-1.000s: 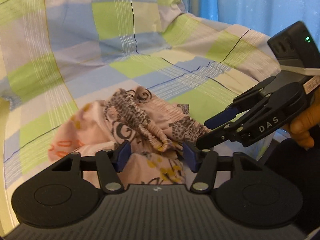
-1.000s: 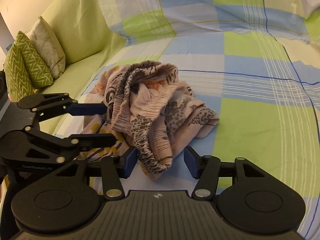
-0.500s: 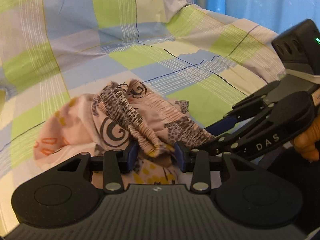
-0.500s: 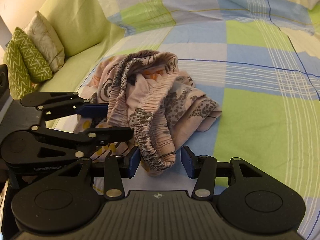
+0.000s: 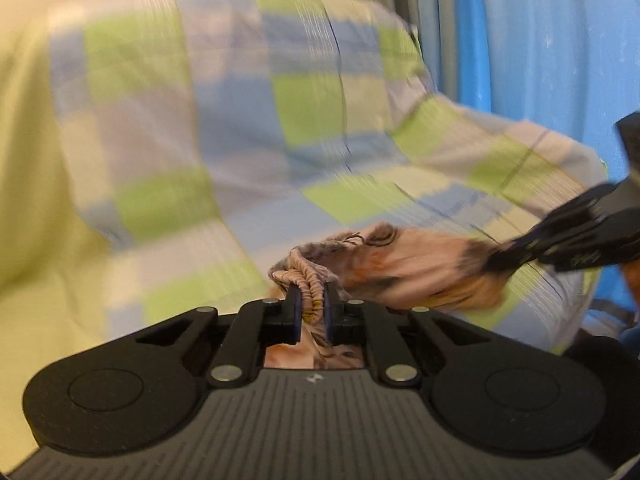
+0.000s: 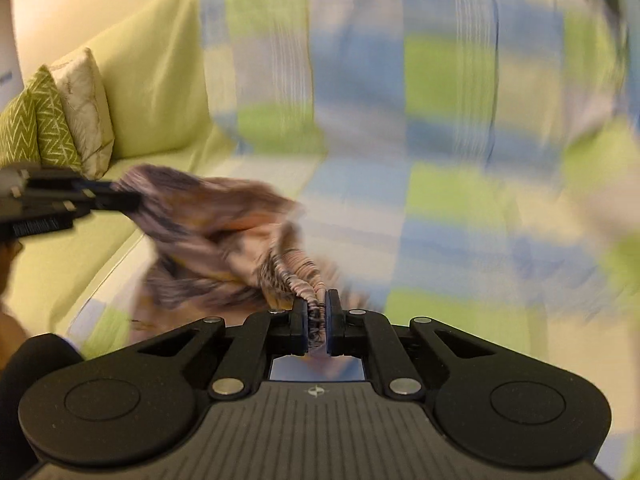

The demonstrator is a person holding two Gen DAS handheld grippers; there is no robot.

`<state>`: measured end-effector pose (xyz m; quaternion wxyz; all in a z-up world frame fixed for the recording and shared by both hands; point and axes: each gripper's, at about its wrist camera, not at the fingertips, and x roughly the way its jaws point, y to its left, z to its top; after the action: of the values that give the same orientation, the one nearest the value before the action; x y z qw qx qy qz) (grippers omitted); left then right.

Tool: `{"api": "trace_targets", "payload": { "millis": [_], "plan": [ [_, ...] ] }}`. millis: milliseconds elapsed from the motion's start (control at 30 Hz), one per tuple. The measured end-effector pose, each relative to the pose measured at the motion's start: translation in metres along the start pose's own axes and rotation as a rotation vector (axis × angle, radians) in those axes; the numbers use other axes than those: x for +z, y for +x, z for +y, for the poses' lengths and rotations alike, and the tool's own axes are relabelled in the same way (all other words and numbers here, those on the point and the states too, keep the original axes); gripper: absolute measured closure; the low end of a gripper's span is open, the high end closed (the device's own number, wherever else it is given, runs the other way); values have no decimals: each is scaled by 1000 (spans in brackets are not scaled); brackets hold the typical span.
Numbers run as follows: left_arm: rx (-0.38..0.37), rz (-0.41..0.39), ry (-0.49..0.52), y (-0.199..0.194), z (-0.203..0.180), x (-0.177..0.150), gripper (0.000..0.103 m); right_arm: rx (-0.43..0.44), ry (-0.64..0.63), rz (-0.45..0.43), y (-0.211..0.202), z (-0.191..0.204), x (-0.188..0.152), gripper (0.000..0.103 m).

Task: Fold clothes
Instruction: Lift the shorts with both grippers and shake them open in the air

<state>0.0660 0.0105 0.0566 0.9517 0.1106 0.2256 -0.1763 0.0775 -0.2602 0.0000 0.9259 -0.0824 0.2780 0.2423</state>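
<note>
A pink patterned garment (image 5: pixel 404 264) with a gathered elastic waistband hangs stretched between both grippers above the checked bedspread (image 5: pixel 248 152). My left gripper (image 5: pixel 311 300) is shut on the waistband, and it shows at the left edge of the right wrist view (image 6: pixel 116 196). My right gripper (image 6: pixel 316 312) is shut on another stretch of the same waistband; in the left wrist view it appears at the far right (image 5: pixel 512 256), pinching the cloth. The garment (image 6: pixel 208 236) is blurred by motion, and its lower part is hidden behind the gripper bodies.
The bed carries a blue, green and cream checked bedspread (image 6: pixel 440 140). A light green headboard cushion (image 6: pixel 152 80) and two small pillows (image 6: pixel 60 120) lie at the left. A blue curtain (image 5: pixel 540 40) hangs at the right. A person's hand (image 5: pixel 632 276) holds the right gripper.
Both grippers have shut on the garment's waistband and lifted it off the bed, pulling apart so the cloth stretches between them. Both views are now blurred by fast motion.
</note>
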Motion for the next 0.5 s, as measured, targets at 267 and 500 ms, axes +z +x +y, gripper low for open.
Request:
{"api": "trace_targets", "payload": {
  "millis": [267,500],
  "plan": [
    [136,-206,206,-129,8,57,96,-215,-193,-320,-138,37,52,97],
    [136,-171,247,-54,23,89,96,-275,-225,-352,-131,-2,114,97]
  ]
}}
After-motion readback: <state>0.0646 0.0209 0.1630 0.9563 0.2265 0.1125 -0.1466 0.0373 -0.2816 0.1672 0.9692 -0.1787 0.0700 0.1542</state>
